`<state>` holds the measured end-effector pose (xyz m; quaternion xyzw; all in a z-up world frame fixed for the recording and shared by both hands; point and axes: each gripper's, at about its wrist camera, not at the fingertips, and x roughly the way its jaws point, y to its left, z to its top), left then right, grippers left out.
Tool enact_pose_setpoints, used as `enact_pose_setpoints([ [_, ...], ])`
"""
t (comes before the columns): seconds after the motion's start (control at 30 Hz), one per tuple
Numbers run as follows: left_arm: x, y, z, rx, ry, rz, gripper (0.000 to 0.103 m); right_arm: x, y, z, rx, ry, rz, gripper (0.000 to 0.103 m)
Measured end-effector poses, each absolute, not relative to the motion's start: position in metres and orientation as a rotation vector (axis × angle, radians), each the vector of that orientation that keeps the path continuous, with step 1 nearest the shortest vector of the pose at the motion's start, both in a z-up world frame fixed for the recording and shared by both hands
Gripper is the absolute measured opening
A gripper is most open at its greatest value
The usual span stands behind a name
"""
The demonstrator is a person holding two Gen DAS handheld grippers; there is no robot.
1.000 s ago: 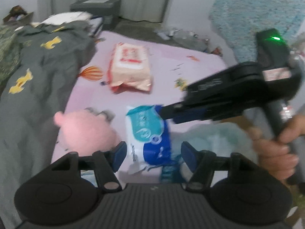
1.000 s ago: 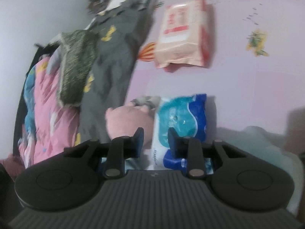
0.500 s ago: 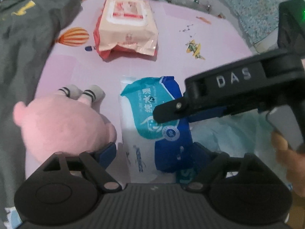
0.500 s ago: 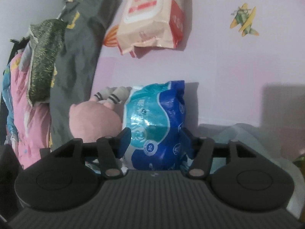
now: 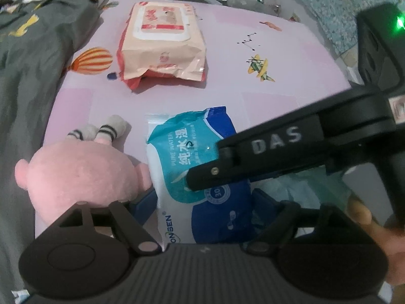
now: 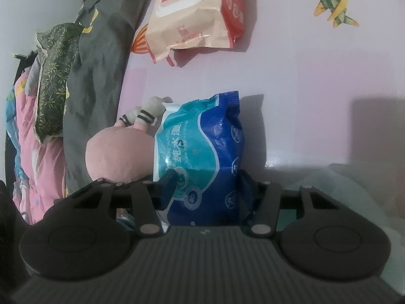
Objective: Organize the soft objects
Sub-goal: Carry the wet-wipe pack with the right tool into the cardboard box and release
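Blue pack [image 6: 202, 152] flat on the pink bed [image 5: 278, 81], long way pointing off from both cameras, snug against the pink toy [image 5: 81, 174]. Right tongs [image 6: 206, 190] wide open, one finger each side of the pack's near end, likely ready to squeeze. Left tongs [image 5: 202, 210] open too, also around that end. Peach pack [image 5: 162, 43] farther up, well apart.
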<state>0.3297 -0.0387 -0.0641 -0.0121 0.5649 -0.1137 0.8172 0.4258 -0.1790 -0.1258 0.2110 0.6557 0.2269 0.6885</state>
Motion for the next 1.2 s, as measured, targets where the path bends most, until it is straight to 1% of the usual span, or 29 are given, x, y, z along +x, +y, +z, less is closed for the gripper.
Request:
enact_pose_setpoints([
  [0.1, 0.328, -0.029, -0.062, -0.073, 1.231, -0.257, 0.081, 0.423, -0.182, -0.127, 0.489, 1.48, 0.519, 0.045],
  [0.27, 0.328, -0.008, -0.061, -0.19, 1.3, -0.244, 0.082, 0.424, -0.182, -0.128, 0.496, 1.484, 0.515, 0.045],
  [0.43, 0.337, -0.006, -0.068, -0.235, 1.321, -0.231, 0.081, 0.426, -0.183, -0.129, 0.507, 1.487, 0.515, 0.045],
  [0.6, 0.341, -0.013, -0.065, -0.232, 1.301, -0.2, 0.07, 0.427, -0.185, -0.131, 0.524, 1.486, 0.52, 0.045],
  [0.63, 0.341, -0.013, -0.064, -0.234, 1.301, -0.193, 0.066, 0.427, -0.185, -0.13, 0.523, 1.483, 0.518, 0.044],
  [0.7, 0.339, -0.012, -0.059, -0.234, 1.291, -0.191, 0.064, 0.427, -0.186, -0.126, 0.517, 1.47, 0.517, 0.042],
  [0.83, 0.333, -0.011, -0.041, -0.221, 1.252, -0.184, 0.061, 0.425, -0.187, -0.113, 0.533, 1.439, 0.538, 0.041],
  [0.97, 0.321, -0.013, -0.014, -0.196, 1.196, -0.172, 0.061, 0.42, -0.188, -0.09, 0.538, 1.393, 0.563, 0.041],
  [1.2, 0.29, -0.035, 0.052, -0.172, 1.076, -0.203, 0.061, 0.398, -0.211, -0.027, 0.556, 1.259, 0.606, 0.041],
])
